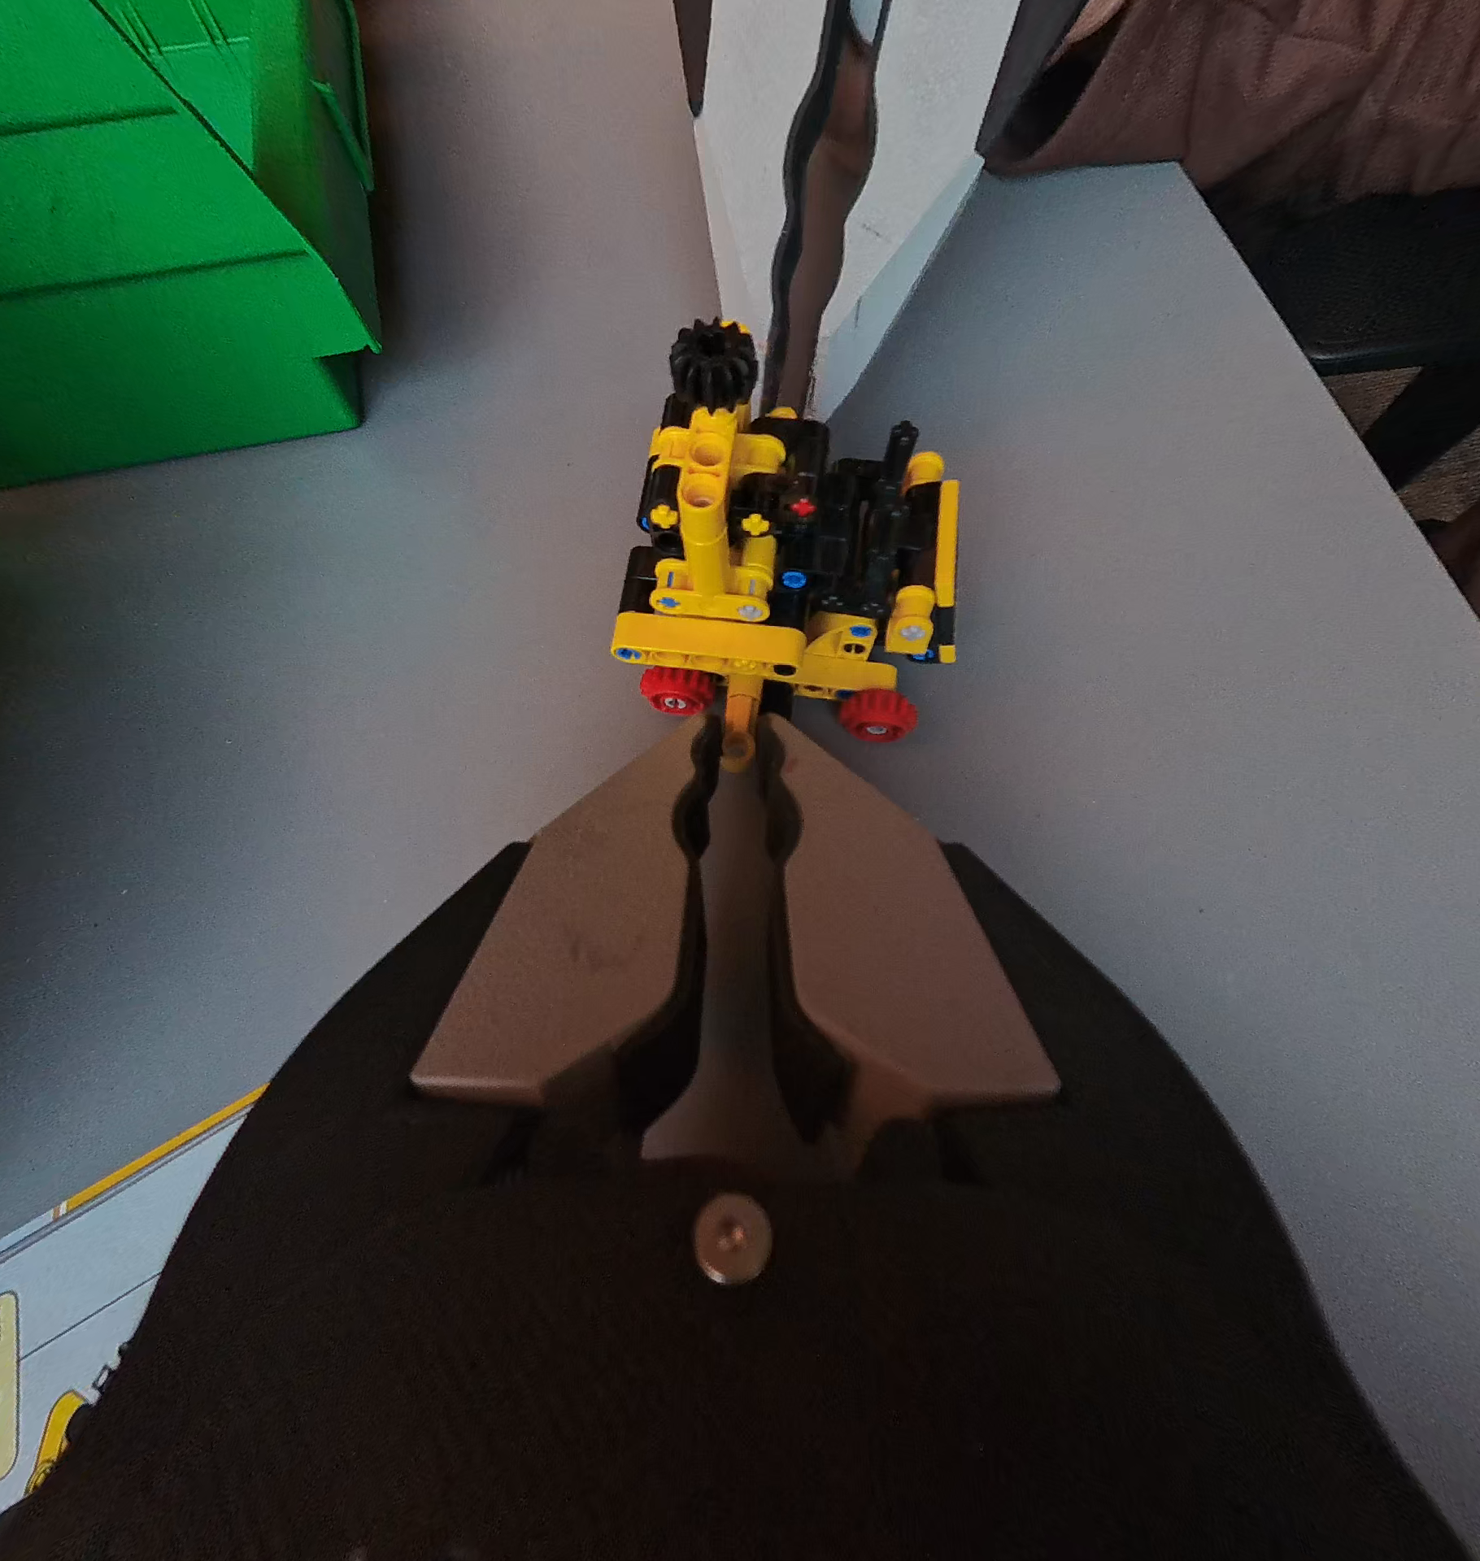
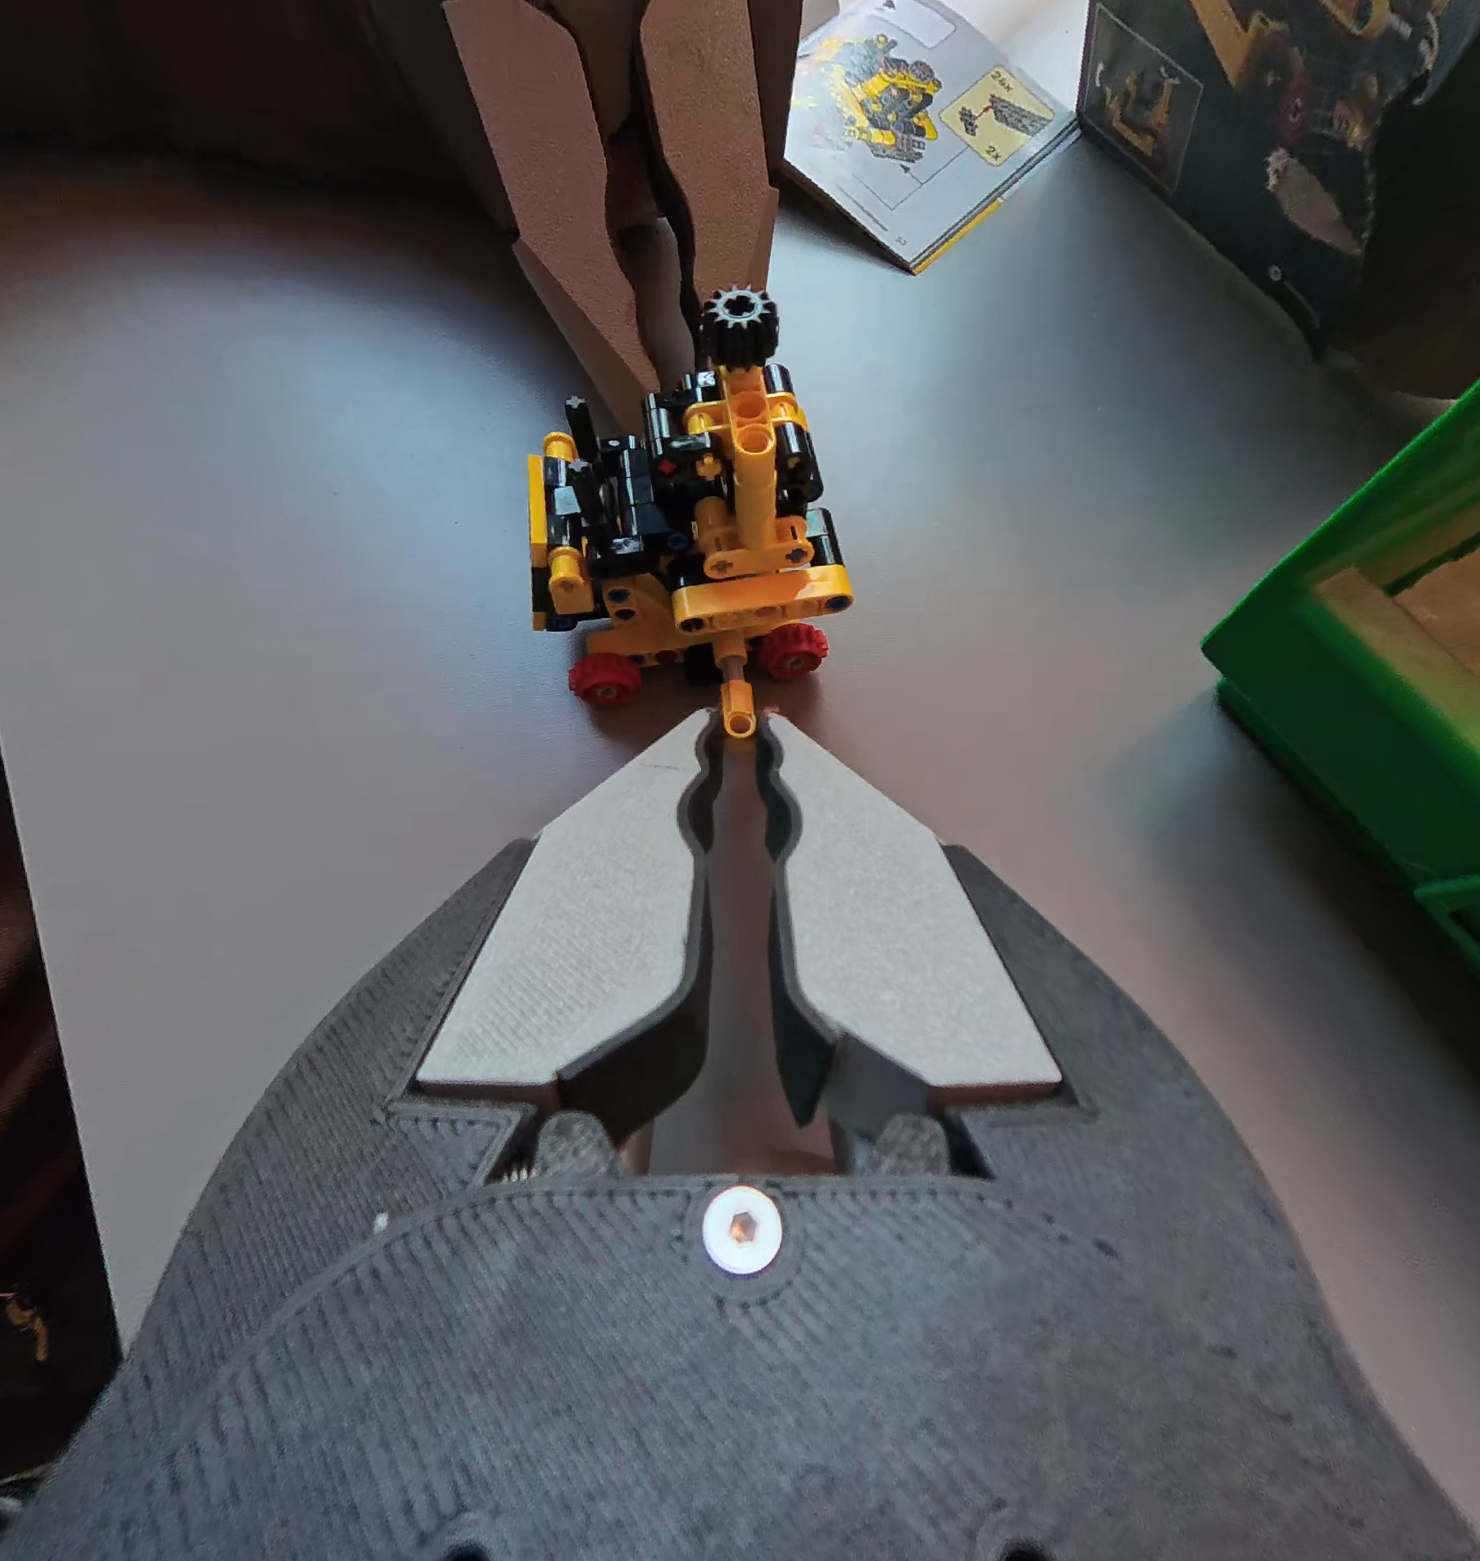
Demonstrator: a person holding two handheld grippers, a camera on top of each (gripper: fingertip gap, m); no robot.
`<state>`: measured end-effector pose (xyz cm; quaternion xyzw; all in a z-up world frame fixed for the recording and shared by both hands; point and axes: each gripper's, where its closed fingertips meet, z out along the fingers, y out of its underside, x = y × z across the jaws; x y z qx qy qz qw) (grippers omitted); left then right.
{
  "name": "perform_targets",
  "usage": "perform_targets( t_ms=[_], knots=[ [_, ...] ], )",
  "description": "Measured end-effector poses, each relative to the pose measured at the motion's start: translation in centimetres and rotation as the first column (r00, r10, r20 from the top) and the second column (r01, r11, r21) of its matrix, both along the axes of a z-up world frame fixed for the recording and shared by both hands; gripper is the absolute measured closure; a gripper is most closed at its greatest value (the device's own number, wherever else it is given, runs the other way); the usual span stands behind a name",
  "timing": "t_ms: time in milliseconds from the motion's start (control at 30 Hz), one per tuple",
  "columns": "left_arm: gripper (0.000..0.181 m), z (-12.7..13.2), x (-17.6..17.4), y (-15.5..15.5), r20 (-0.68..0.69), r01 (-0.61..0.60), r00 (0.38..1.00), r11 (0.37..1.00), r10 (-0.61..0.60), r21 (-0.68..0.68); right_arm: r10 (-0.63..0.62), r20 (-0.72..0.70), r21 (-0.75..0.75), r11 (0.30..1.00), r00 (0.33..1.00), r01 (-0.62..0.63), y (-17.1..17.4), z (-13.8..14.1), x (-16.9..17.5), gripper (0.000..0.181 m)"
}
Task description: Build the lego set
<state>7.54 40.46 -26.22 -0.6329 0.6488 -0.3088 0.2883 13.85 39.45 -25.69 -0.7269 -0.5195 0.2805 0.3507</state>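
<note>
A yellow and black lego vehicle (image 1: 770,541) with red wheels and a black gear on top stands on the grey table (image 1: 297,676). My left gripper (image 1: 738,728), with brown fingers, is shut on a yellow connector peg (image 1: 741,718) that sticks out of the model's near side. In the right wrist view the same model (image 2: 703,524) stands ahead. My right gripper (image 2: 738,718), with pale grey fingers, is shut on a yellow connector peg (image 2: 737,705) on the opposite side. Each gripper shows in the other's view behind the model: the right (image 1: 791,372), the left (image 2: 665,338).
A green bin (image 1: 128,253) stands to one side of the model; it also shows in the right wrist view (image 2: 1396,676). An open instruction booklet (image 2: 914,127) and the dark set box (image 2: 1269,127) lie behind the left gripper. The table edge (image 1: 1311,380) runs close by.
</note>
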Motion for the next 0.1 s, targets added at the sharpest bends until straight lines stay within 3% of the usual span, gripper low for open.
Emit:
perform_targets(
  t_ms=[33,100],
  knots=[
    [0.176,0.0,0.0,0.0,0.0,0.0,1.0,1.0,0.0,0.0,0.002,-0.005,0.005,1.0,1.0,-0.002,0.06,0.08,0.05,0.178],
    [0.177,0.0,0.01,-0.01,0.0,0.001,1.0,1.0,-0.001,-0.001,0.01,-0.016,0.002,1.0,1.0,-0.01,0.05,0.23,0.06,0.178]
  ],
)
